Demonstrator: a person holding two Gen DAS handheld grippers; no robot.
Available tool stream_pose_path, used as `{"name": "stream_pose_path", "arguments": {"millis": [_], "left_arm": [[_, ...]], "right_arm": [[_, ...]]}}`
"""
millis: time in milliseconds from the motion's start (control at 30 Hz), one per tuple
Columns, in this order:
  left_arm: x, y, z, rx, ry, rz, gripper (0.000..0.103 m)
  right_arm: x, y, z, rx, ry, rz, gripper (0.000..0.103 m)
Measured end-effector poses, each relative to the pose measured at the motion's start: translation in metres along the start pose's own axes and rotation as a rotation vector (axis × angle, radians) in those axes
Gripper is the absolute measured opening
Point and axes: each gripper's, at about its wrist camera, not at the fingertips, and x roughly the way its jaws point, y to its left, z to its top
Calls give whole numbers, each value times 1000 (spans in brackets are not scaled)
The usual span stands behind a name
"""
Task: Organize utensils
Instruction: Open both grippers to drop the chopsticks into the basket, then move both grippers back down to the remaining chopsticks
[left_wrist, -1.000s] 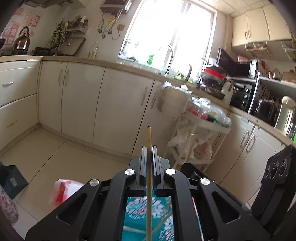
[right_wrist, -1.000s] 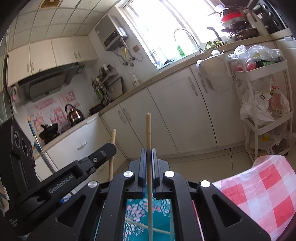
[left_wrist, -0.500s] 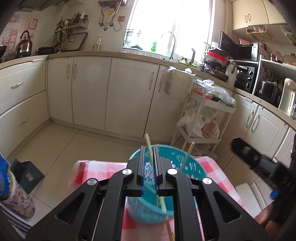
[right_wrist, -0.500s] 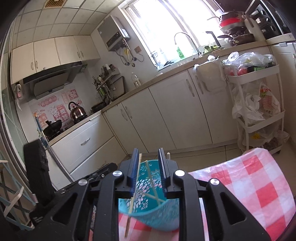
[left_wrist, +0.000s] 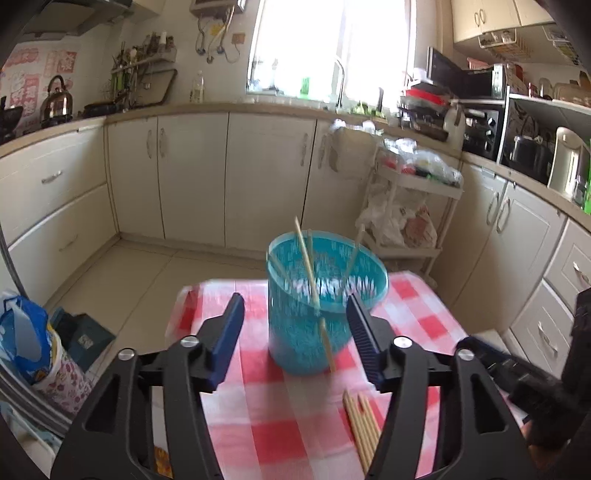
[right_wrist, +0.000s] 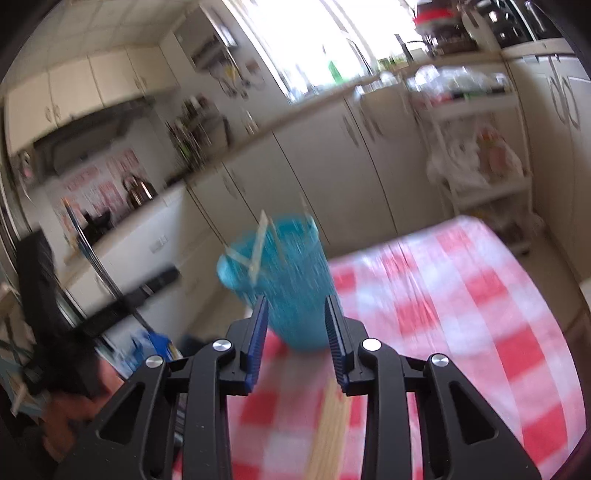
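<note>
The bench wears a red-checked cloth, and on it stands the teal cup, at 12 o'clock from both cameras. Several chopsticks already lean inside it. More sticks lie loose on the cloth at 5 o'clock from the cup, just beside it.

The left claw is spread wide and holds nothing. The right claw is also apart and empty — its view is blurred, but the loose sticks show as a pale streak below it.

The step in hand looks like fetching the next pair. That calls for lowering a claw over the loose sticks, pinching one thin shaft squarely — then lifting it over the cup's rim.
</note>
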Motion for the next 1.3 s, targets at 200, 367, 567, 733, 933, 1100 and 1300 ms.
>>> {"name": "stream_pose_path", "arguments": {"millis": [200, 367, 567, 733, 933, 1100, 1300], "left_arm": [[15, 16, -61, -38, 163, 2, 59], [32, 11, -91, -29, 255, -12, 59], [47, 2, -111, -9, 317, -26, 59], [61, -16, -120, 25, 366, -37, 59], [81, -35, -128, 56, 409, -30, 59], [98, -42, -135, 64, 444, -5, 59], [101, -49, -135, 74, 448, 1, 59]], "right_arm": [[49, -15, -57, -67, 284, -89, 27], [70, -13, -75, -132, 351, -121, 22], [76, -7, -82, -188, 361, -159, 19], [71, -15, -81, -154, 362, -138, 15], [69, -14, -80, -199, 370, -185, 12], [66, -21, -80, -183, 365, -169, 12], [66, -25, -78, -167, 366, -153, 12]]}}
